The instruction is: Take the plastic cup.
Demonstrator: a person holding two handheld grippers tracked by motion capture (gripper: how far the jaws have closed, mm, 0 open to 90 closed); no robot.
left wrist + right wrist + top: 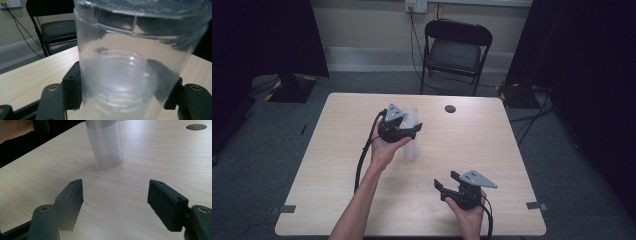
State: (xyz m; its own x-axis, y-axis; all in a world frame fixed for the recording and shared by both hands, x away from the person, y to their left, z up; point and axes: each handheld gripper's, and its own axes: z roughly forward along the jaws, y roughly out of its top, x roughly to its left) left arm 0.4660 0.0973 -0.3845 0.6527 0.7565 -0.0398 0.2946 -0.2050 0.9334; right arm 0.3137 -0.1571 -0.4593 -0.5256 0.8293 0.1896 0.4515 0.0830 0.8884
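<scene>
I am holding my left tongs (pixel 404 131) around the stack of clear plastic cups (pixel 411 134), which is standing upright near the middle of the worktop (pixel 337 150). My left forearm is reaching up from the near edge of the worktop, the wrist bent so the hand (pixel 384 148) is cupping the tongs from below and pointing them sideways at the stack. In the left gripper view the stack (pixel 130 65) is sitting right between the two black jaws, whose pads are lying against its ribbed lower part on both sides; the jaws are closed in on it, gripping it above its base.

My right hand (pixel 469 212) is resting low, nearer the front edge of the worktop than the stack and well apart from it. It is holding the right tongs (pixel 445 181) level, aimed toward the stack. In the right gripper view those jaws are standing wide apart with nothing but bare worktop (pixel 150 157) between them, and the stack (pixel 106 145) is standing farther off, straight ahead.

Beyond the stack, a small dark round disc (pixel 450 109) is lying in the worktop surface, and a black folding chair (pixel 455 50) is standing behind the far edge.
</scene>
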